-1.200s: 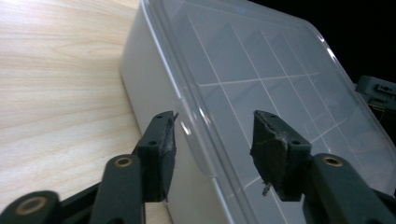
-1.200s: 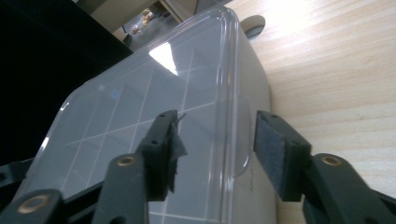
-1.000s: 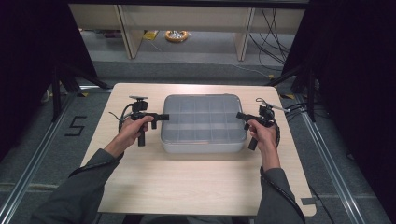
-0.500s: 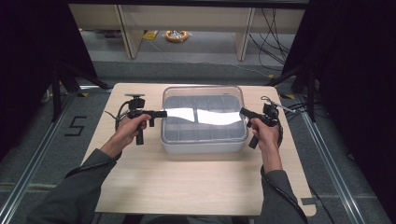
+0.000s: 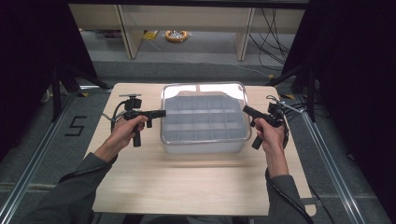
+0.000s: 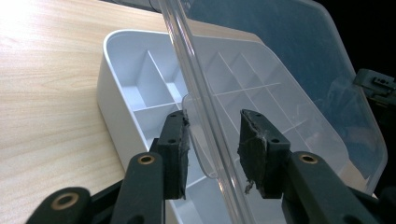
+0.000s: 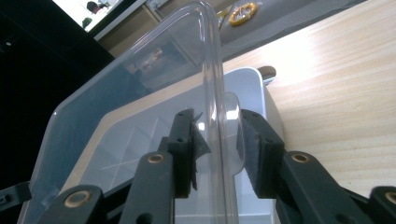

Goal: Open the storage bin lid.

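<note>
Two grippers: one at each side of a lidded organiser box, both at lid height
Table [image 5: 196, 182]: light wood, box sits centre-far, rest of the top bare
Box [image 5: 187, 145]: white, divided into small compartments, flat on the table; compartment contents not discernible
Lid [image 5: 203, 88]: clear plastic, raised and tilted, near edge above the box, far edge towards the back of the table
Left hand [image 5: 125, 131]: wraps the gripper's handle, forearm in a grey sleeve
Right hand [image 5: 268, 133]: same grip on the other handle
Left gripper [image 6: 212, 147]: jaws apart, straddling the lid's left rim; one pad looks to touch the small clear tab on that rim, the other stands clear of it
Right gripper [image 7: 217, 140]: jaws apart, lid's right rim and tab between them; real contact, can't tell
Floor item [image 5: 176, 35]: yellow ring-shaped object well behind the table
</note>
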A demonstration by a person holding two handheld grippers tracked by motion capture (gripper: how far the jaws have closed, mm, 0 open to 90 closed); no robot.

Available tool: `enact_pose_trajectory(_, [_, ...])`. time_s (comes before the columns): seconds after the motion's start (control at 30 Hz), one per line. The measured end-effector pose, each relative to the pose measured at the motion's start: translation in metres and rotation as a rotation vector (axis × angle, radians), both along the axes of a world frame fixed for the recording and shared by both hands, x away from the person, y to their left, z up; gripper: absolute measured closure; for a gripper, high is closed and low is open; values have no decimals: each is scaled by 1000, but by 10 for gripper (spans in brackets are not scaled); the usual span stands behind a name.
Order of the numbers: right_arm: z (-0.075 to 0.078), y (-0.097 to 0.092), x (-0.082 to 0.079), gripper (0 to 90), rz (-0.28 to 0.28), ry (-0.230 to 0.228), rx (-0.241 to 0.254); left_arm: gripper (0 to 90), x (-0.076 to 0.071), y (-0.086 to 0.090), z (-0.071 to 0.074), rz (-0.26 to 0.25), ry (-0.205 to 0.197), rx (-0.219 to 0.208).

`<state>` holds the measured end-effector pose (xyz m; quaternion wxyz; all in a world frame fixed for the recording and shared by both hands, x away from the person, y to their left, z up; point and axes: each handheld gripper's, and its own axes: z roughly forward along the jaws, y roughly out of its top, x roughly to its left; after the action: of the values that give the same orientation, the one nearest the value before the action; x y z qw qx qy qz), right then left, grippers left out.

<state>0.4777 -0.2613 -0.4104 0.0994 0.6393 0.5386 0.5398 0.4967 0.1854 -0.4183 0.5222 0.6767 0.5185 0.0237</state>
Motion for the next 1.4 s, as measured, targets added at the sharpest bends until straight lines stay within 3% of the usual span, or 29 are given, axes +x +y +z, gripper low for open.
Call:
enact_pose_trajectory(0.03, [2,-1,-3,674,10,-27,-32,611,-4,-1,1,1,-14,-3])
enact_pose_trajectory(0.07, [5,0,-6,675,1,-7,-6,615,-6,1,2,-14,-15,2])
enact_pose_trajectory(0.3, [7,-5,-19,678,18,-41,-18,615,-19,-1,1,-24,-18,-29])
enact_pose_trajectory(0.43, [7,-6,-28,681,14,-34,2,615,-25,0,0,-43,-28,-32])
enact_pose_trajectory(0.47, [6,-9,-29,681,20,-53,-26,615,-27,0,0,-41,-24,-43])
enact_pose_trajectory(0.5, [7,-8,-32,681,19,-40,0,614,-32,0,0,-50,-26,-46])
enact_pose_trajectory(0.6, [6,-9,-40,682,24,-51,5,610,-38,2,0,-62,-28,-64])
enact_pose_trajectory(0.7, [5,-11,-44,683,36,-58,-23,611,-42,3,0,-68,-41,-57])
enact_pose_trajectory(0.73, [5,-9,-49,686,42,-54,4,611,-44,4,0,-70,-43,-48])
enact_pose_trajectory(0.83, [4,-10,-55,688,49,-83,-15,611,-51,4,-3,-75,-44,-51])
enact_pose_trajectory(0.93, [5,-9,-60,690,43,-59,20,612,-54,5,-4,-83,-42,-57])
enact_pose_trajectory(0.97, [3,-11,-60,690,52,-91,-9,612,-55,5,-4,-81,-40,-58])
enact_pose_trajectory(1.07, [2,-12,-67,691,50,-76,-18,614,-61,4,-5,-88,-42,-56])
enact_pose_trajectory(1.2, [-1,-12,-73,691,59,-79,13,614,-69,5,-8,-97,-45,-43])
enact_pose_trajectory(1.27, [-2,-12,-77,691,62,-76,-12,615,-74,5,-10,-106,-45,-45])
enact_pose_trajectory(1.3, [-2,-10,-80,690,52,-64,5,614,-76,5,-11,-102,-45,-39])
enact_pose_trajectory(1.4, [-4,-11,-85,689,63,-86,-34,615,-84,6,-13,-110,-44,-41])
